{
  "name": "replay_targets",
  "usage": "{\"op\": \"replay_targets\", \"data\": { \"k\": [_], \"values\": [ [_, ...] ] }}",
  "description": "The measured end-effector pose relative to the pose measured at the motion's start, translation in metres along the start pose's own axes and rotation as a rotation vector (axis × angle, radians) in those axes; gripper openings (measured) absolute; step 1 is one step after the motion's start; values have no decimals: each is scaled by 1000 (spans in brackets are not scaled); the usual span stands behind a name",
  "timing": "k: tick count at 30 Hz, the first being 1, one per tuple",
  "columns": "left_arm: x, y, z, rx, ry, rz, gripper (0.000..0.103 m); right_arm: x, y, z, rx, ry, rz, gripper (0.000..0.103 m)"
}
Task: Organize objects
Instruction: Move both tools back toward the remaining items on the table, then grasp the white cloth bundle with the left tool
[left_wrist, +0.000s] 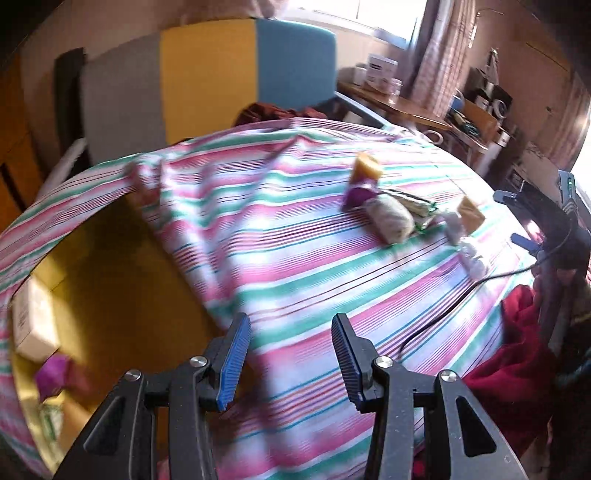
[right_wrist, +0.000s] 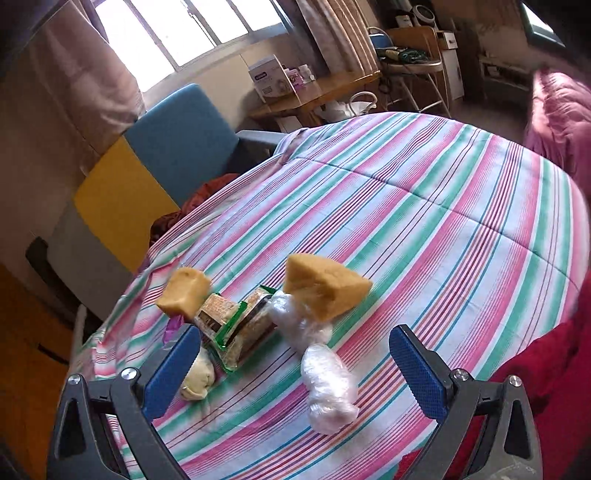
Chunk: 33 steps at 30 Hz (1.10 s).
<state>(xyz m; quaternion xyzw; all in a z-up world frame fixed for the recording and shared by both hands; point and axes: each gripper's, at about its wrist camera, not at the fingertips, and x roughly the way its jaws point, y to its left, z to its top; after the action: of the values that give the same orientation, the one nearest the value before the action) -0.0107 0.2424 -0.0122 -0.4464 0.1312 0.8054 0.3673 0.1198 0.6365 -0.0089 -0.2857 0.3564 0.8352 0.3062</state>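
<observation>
Nearest the lens in the right wrist view, the right gripper (right_wrist: 295, 363) stands with its blue pads spread wide and nothing between them; it hangs over a clear plastic-wrapped roll (right_wrist: 328, 387) that lies on the striped quilt (right_wrist: 461, 206), which suggests this roll is its likely next pick. Just beyond, the loose things sit bunched together: a second clear-wrapped bundle (right_wrist: 295, 321) touching a tan sponge wedge (right_wrist: 325, 286); a green-edged snack packet (right_wrist: 236, 328) beside it; another tan sponge block (right_wrist: 183, 291) at the far left of the cluster; a pale cream roll (right_wrist: 197, 376) partly hidden behind the gripper's left finger; a scrap of purple shows too, but too little to name.

In the left wrist view the left gripper (left_wrist: 288, 362) is also released, its jaws partly apart and empty; it points down over the quilt's edge beside a yellow bin (left_wrist: 122, 280). The bin already holds a white box (left_wrist: 33, 321) and a purple wrapped piece (left_wrist: 51, 373), so it reads as the collecting place; the left gripper probably waits there or has nothing to carry. The right gripper (left_wrist: 546, 221) shows at that view's right edge, near the cluster. Most items lie on the quilt still, so the sorting looks early.
</observation>
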Motion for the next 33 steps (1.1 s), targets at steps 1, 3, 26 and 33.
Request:
{"op": "replay_targets", "data": {
  "k": [1,3,26,33],
  "values": [
    [8,-7,7,4,9,-14,46,1,0,-1,-2,2,8,103],
    [21,-18,18,16,24,-25,46,0,3,-6,-3,16,28,103],
    [182,-101,113,-166,169,-174,81,24,0,-12,52,131,138,103],
    [197,-105,114,-110,158,-162,66,27,0,-14,53,146,145,103]
  ]
}}
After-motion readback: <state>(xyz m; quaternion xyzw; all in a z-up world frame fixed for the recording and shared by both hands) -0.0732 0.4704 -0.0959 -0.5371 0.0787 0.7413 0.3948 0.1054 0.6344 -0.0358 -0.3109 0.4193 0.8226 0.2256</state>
